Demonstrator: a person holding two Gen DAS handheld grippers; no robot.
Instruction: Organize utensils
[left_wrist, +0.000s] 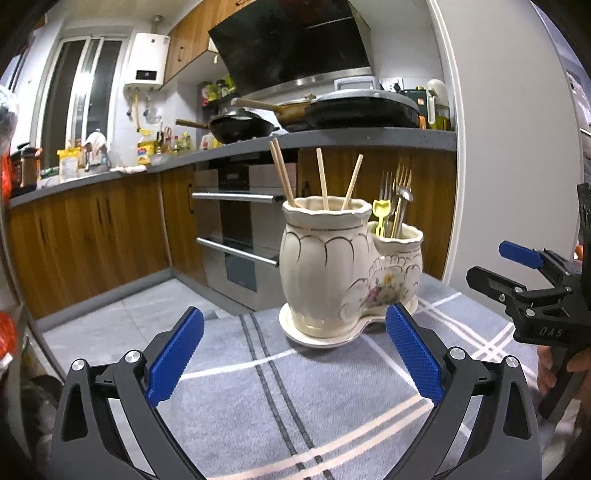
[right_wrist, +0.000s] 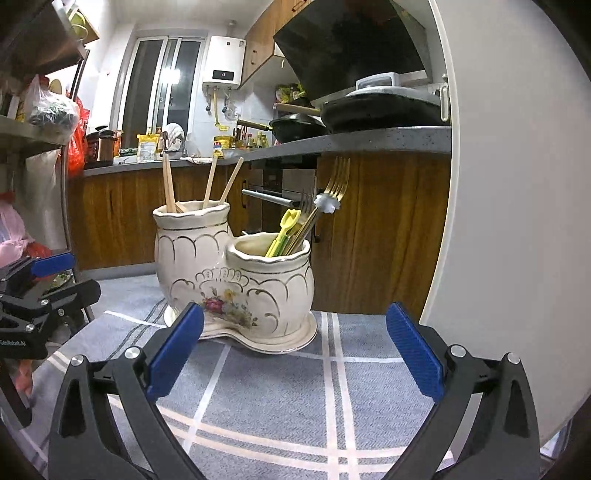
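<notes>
Cream double-pot ceramic utensil holder (right_wrist: 236, 280) upright on grey plaid tablecloth (right_wrist: 280, 398), wooden chopsticks (left_wrist: 323, 181) pointing up, gold forks (right_wrist: 334, 184) leaning right, left gripper (left_wrist: 295, 354) and right gripper (right_wrist: 295, 354) spread wide, empty

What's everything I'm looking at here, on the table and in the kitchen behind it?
ceramic holder: one, cream with gold trim and flowers, two joined pots on a saucer, on the cloth
chopsticks: about four, tan wood, upright in the taller pot
forks: several, gold and silver, in the shorter pot
plastic utensil: one, yellow, in the shorter pot
tablecloth: one, grey with white stripes
pans: three, dark, on the grey counter behind
oven: one, steel, under the counter
water heater: one, white, on the wall
left gripper: black with blue pads, open, empty
right gripper: same, open, empty
</notes>
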